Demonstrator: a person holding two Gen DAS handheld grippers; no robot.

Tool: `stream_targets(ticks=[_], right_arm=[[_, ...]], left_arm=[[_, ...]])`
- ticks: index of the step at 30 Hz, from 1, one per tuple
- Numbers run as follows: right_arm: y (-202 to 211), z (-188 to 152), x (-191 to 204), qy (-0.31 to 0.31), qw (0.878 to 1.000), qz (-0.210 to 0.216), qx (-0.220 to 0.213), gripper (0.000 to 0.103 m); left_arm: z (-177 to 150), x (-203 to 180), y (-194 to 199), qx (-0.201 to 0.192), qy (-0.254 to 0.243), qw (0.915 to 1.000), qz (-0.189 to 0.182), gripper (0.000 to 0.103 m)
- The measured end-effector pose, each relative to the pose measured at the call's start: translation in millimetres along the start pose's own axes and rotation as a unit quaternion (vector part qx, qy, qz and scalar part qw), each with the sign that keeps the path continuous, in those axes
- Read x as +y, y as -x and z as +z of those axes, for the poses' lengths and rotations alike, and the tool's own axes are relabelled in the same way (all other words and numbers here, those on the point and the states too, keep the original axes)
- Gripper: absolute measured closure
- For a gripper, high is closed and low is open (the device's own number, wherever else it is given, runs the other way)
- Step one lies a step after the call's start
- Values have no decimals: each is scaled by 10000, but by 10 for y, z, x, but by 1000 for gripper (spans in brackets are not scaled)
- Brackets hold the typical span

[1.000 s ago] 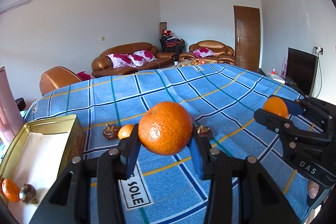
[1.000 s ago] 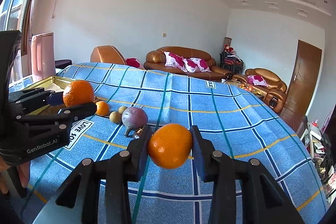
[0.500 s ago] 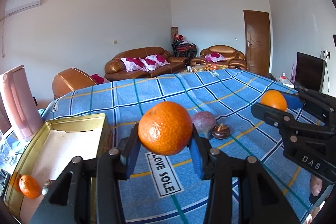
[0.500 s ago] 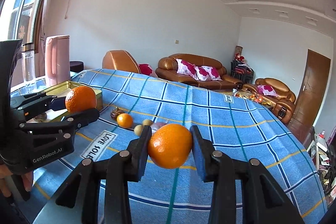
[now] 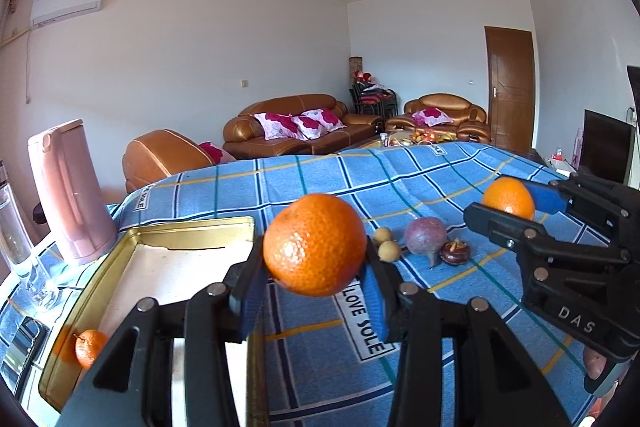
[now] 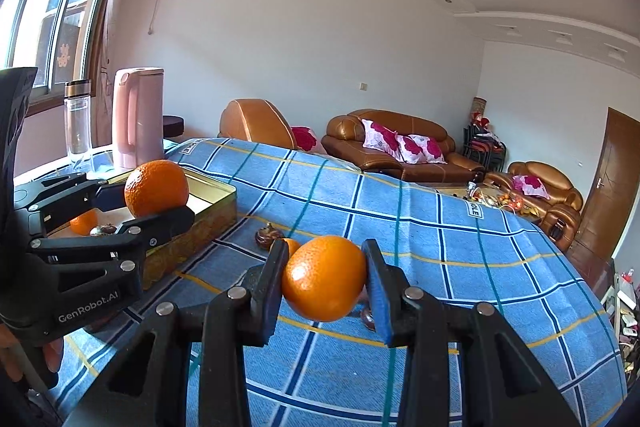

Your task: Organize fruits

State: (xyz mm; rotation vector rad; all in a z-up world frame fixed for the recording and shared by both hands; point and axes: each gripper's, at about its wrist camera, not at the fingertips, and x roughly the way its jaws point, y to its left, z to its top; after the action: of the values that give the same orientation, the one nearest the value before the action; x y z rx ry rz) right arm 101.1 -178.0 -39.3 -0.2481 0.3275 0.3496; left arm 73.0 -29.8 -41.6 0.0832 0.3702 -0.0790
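Both grippers swung toward the tin (image 5: 192,227) at the table's left edge. Left gripper (image 5: 314,281) clamps an orange (image 5: 315,244), right gripper (image 6: 325,285) another orange (image 6: 324,277). Carry step; next, lower into tin, release.

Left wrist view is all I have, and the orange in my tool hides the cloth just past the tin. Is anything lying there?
Observer: Yes. A loose mangosteen sits on the cloth close beside the tin.
Operator: Anything else near it?
Observer: A small orange lies right next to it, partly behind the right tool.
Operator: In the tin I see only one orange. Is it alone?
Observer: No. A second mangosteen lies beside that tin orange.
Operator: Is the right tool gripping well?
Observer: Both of its pads press the sides of its held orange.
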Motion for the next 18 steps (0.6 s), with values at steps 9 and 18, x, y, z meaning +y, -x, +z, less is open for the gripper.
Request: stream_targets(ticks=[9, 18], right_arm=[[-58, 98, 215, 140, 9998, 160, -38, 64], [-153, 205, 461, 261, 9990, 370, -55, 64]], left_arm=[[-1, 218, 52, 10, 121, 9997, 216, 58], [-43, 435, 85, 64, 220, 9989, 400, 58]])
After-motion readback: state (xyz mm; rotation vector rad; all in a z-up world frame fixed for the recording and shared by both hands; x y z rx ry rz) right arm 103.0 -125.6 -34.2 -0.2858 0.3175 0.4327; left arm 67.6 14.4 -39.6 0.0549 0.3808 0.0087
